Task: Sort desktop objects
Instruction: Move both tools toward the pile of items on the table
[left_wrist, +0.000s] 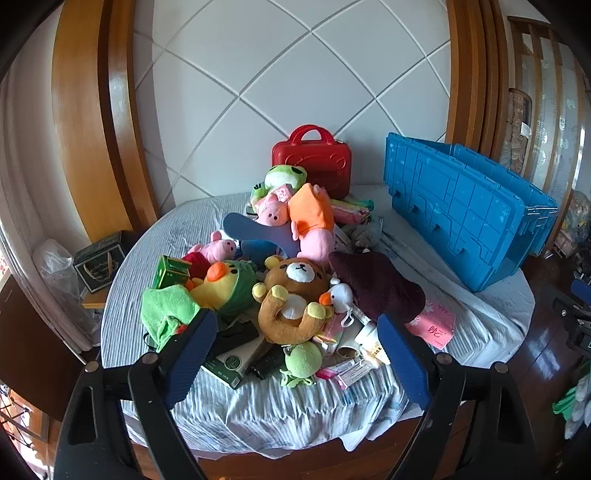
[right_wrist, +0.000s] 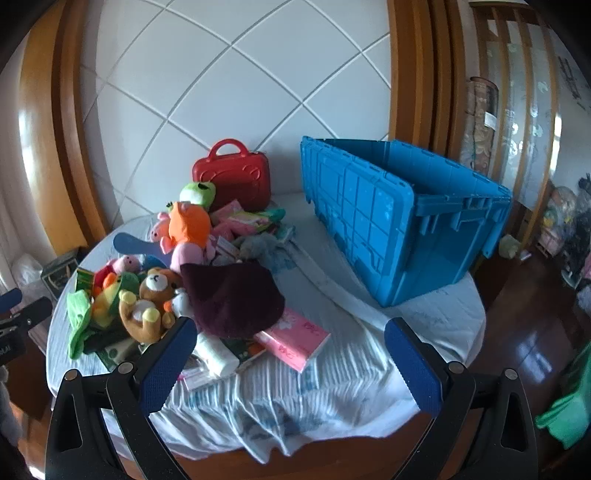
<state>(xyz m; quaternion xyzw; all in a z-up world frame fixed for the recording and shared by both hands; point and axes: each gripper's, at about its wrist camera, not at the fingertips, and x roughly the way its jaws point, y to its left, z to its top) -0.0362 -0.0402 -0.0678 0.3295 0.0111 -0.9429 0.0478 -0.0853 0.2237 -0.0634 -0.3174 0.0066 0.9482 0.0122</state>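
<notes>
Brown bear plush (left_wrist: 293, 299) lies beyond left gripper (left_wrist: 295, 347); jaws apart, empty.

Both grippers: black arms with silver rivets, 2 fingers (left_wrist: 192, 354) faced in textured blue pads.

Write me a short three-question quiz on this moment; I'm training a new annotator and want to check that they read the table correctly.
1. True or false: the blue crate stands with its lid flaps open.
2. What lies directly against the brown bear plush on its right in the left wrist view? A) the red case B) a dark maroon cloth C) the blue crate
3. Fill in: both the left gripper and the right gripper are ____ and hold nothing.

Key
1. True; its inside shows in the right wrist view.
2. B, the dark maroon cloth; the red case stands at the back by the wall.
3. Open.
</notes>
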